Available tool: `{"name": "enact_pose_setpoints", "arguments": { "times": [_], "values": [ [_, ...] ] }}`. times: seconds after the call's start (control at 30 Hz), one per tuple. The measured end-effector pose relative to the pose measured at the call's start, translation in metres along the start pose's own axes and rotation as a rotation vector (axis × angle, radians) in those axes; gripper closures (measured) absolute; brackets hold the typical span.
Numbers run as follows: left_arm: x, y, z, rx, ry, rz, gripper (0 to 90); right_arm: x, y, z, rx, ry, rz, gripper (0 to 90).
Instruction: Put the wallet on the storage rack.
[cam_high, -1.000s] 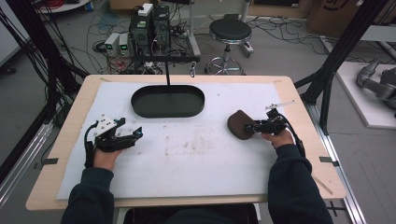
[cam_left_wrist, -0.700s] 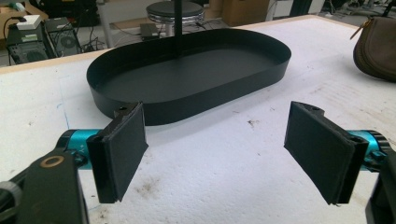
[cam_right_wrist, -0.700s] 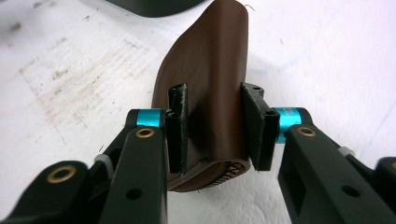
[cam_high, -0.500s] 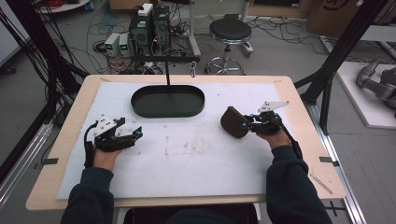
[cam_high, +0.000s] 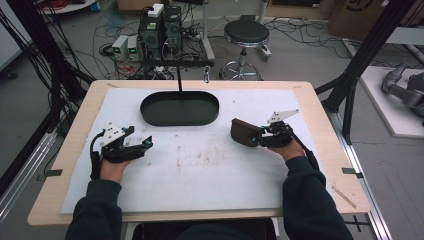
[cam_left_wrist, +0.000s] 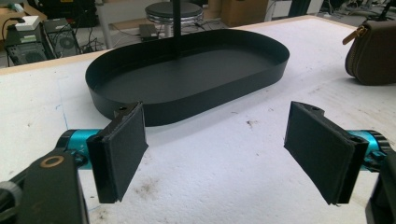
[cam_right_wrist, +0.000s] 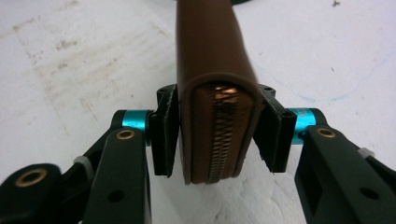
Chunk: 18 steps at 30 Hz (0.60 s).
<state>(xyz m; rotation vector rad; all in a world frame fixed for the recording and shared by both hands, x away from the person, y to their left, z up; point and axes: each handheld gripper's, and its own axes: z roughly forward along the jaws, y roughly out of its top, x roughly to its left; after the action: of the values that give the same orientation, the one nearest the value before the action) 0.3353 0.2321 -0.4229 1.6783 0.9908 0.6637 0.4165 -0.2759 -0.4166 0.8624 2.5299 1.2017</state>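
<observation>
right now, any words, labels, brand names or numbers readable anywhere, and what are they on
None can be read.
Brown zip pouch: plain leather and a brass zip, no lettering shows.
Black oval tray: no markings.
Cardboard box on the floor: a dark printed mark, cut off and too blurred to read.
Computer towers behind the table: any labels are too small to read.
Right gripper and left gripper: no text on the pads.

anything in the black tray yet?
No. In the left gripper view the black tray shows a bare floor, and the brown pouch stands on the table to its right, outside the rim.
</observation>
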Motion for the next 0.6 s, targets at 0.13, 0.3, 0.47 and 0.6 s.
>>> {"name": "enact_pose_setpoints", "arguments": {
  "times": [0.13,0.3,0.47,0.6],
  "values": [
    [0.000,0.000,0.000,0.001,0.001,-0.001,20.6,0.004,0.003,0.000,-0.018,0.008,-0.012,65.6],
    [0.000,0.000,0.000,0.000,0.002,-0.001,20.6,0.004,0.009,0.001,-0.059,0.002,0.025,66.8],
    [0.001,0.000,-0.001,-0.002,0.000,0.002,20.6,0.006,0.024,0.003,-0.138,0.012,0.041,66.7],
    [0.002,0.000,-0.002,-0.006,-0.004,0.004,20.6,0.006,0.046,0.011,-0.180,0.025,0.048,66.5]
  ]
}}
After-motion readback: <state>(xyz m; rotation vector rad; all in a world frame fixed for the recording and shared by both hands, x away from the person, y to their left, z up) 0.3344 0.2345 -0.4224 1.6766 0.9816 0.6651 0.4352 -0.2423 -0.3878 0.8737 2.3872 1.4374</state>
